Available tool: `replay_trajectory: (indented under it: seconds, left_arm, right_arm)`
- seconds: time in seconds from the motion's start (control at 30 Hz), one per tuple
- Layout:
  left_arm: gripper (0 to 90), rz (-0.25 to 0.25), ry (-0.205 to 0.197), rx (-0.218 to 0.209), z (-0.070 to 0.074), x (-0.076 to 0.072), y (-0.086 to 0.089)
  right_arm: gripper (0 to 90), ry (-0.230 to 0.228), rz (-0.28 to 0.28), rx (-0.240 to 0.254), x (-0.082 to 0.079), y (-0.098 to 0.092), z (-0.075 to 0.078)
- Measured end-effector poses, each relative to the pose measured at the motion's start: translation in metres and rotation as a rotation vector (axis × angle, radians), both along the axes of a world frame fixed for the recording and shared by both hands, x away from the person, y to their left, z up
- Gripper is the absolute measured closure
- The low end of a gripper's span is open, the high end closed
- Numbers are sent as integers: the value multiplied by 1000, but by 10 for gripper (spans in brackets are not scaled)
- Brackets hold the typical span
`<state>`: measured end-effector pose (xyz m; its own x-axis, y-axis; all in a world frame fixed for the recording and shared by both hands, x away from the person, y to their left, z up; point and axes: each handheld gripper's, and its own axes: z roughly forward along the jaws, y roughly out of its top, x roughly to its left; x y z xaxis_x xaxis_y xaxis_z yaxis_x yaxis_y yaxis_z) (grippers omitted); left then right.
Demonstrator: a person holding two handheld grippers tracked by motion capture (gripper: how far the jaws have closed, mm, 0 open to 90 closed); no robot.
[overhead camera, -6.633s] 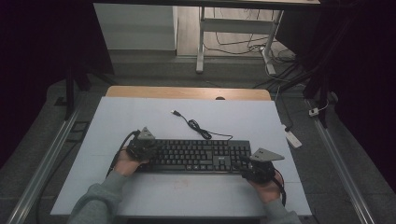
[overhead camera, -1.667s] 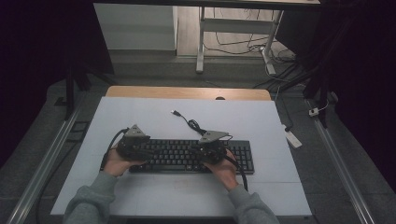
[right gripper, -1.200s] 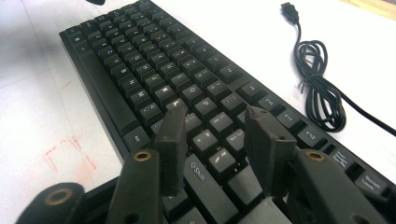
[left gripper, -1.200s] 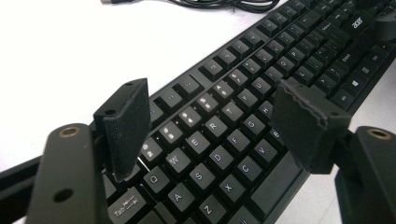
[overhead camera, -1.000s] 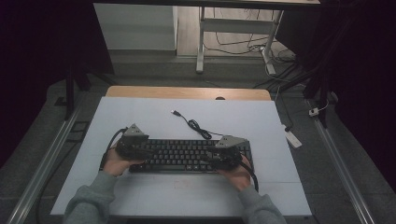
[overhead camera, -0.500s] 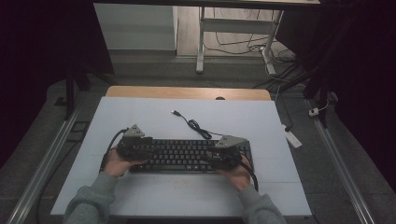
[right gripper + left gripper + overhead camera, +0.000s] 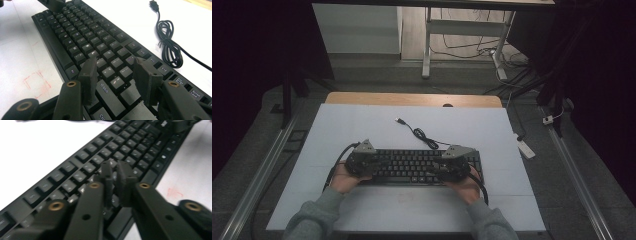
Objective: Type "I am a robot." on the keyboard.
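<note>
A: One item: black keyboard (image 7: 424, 166), full-size, low-profile dark keycaps with pale legends, lying flat near the front of the white table (image 7: 362, 125). Its black cable (image 7: 422, 135) is loosely bundled behind it, the USB plug (image 7: 400, 120) lying free on the surface.

B: Handling notes?

A: Judged rigid and fairly light, a long flat slab that would likely tip if lifted from one end. Keycaps are small, smooth and give under pressure, so poor places to pinch. Best hold is probably the case edge at both short ends, lifted level.

B: Tools on it?

A: Two. Left gripper (image 7: 115, 170) sits over the keys at the keyboard's left end; its jaws have just been closing and now stand together, no more than a sliver of a gap, tips at the keycaps, with nothing plainly between them. Right gripper (image 7: 117, 72) hovers over the right-hand keys near Shift, jaws apart, gripping nothing.

B: Anything further out?

A: Faint red square mark (image 7: 37, 81) on the table in front of the keyboard; a wooden edge (image 7: 412, 99) beyond the white surface.
</note>
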<state>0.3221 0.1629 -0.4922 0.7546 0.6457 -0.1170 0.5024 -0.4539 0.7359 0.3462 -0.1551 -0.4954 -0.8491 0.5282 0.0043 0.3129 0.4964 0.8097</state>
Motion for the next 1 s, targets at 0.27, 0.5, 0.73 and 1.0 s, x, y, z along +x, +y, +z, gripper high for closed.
replay_trajectory:
  seconds: [0.27,0.5,0.73,1.0]
  left_arm:
    - [890,-28,16,26,-6,-1,-13]
    - [890,-29,30,47,-13,1,-19]
    - [890,-31,40,62,-18,2,-21]
    - [889,-40,51,83,-21,2,-23]
  right_arm:
    - [544,-3,0,0,0,0,0]
    - [544,-1,1,-2,0,0,0]
    - [544,0,0,-4,0,0,-1]
    - [544,0,1,-9,0,0,-1]
